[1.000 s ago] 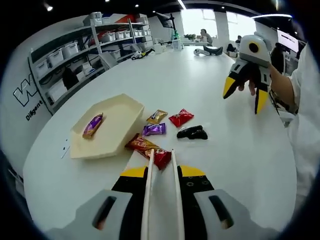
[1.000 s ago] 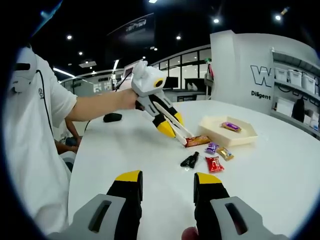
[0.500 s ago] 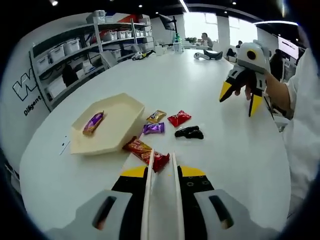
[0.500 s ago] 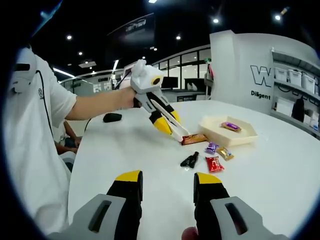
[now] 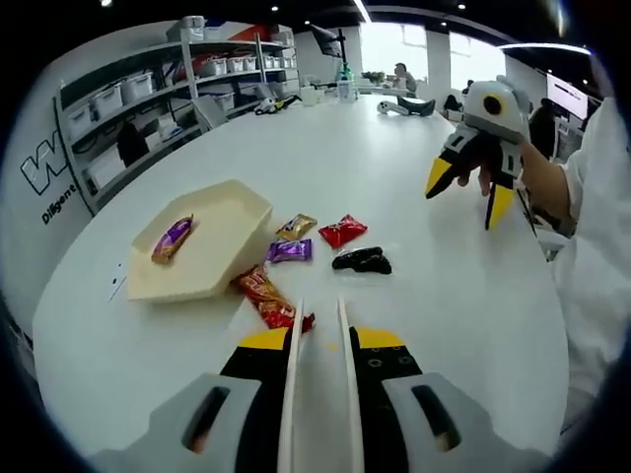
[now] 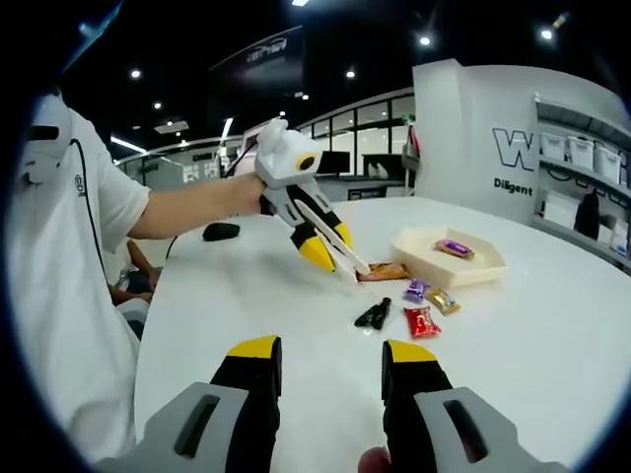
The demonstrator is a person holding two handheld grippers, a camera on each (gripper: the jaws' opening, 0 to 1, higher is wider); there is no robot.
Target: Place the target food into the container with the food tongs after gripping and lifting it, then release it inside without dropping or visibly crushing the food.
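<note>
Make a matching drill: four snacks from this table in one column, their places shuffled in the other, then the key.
Things:
1. purple bar
2. black packet
3. red packet
4. orange-red bar

Places:
A. at the tips of the tongs in the left gripper
B. inside the tray
C. on the table between the gold packet and the black one
D. on the table, nearest of the sweets to the right gripper

Pairs: 1-B, 2-D, 3-C, 4-A

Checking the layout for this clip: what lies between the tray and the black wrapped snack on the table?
In the left gripper view, a purple candy lies between the tray and the black snack, with a gold candy just beyond it.
</note>
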